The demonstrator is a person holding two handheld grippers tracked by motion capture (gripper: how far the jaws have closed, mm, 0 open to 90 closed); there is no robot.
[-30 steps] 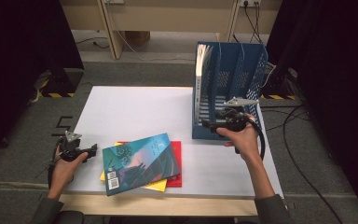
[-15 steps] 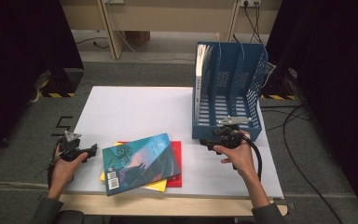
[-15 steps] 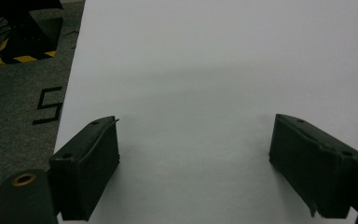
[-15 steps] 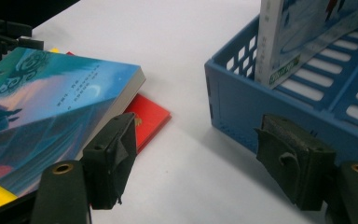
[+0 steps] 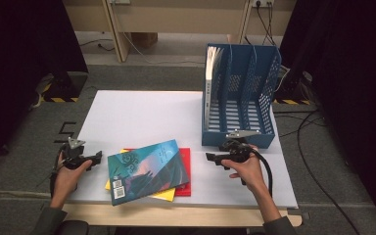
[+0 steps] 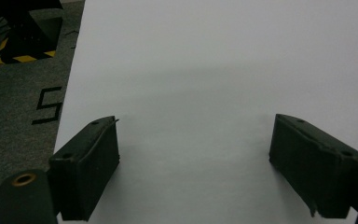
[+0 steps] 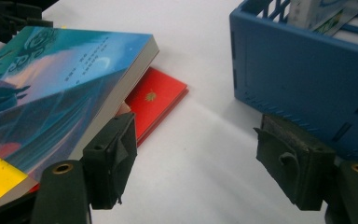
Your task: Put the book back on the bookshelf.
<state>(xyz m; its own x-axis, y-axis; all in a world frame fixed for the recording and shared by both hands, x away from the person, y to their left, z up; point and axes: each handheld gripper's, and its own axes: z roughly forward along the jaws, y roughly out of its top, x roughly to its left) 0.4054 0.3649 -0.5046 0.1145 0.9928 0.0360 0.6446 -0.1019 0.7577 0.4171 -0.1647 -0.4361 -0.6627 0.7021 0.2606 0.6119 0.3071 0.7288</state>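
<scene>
**A:** Where are the books?

**B:** Three lie stacked at the near edge of the white counter (image 5: 142,115), left of centre. On top is the teal book (image 5: 146,170), turned at an angle, with a white barcode label at its near-left corner. Its cover carries a line of small print that I cannot read. Under it lie a red book (image 5: 185,169) with a small gold emblem, seen in the right gripper view, and a yellow book (image 5: 165,195) showing at the near side.

**A:** And the grippers?

**B:** The right gripper (image 5: 210,157) sits low over the counter, just right of the stack and just in front of the blue file rack (image 5: 240,105). Its jaws stand apart with nothing between them, pointing left toward the teal book's edge. The left gripper (image 5: 98,156) rests at the left edge of the counter, just beside the stack, jaws also apart over bare white surface.

**A:** Anything in the rack?

**B:** A white book (image 5: 210,81) stands upright in its leftmost compartment.

**A:** Any writing elsewhere?

**B:** A black "5" (image 6: 46,105) is marked on the grey floor left of the counter.
</scene>
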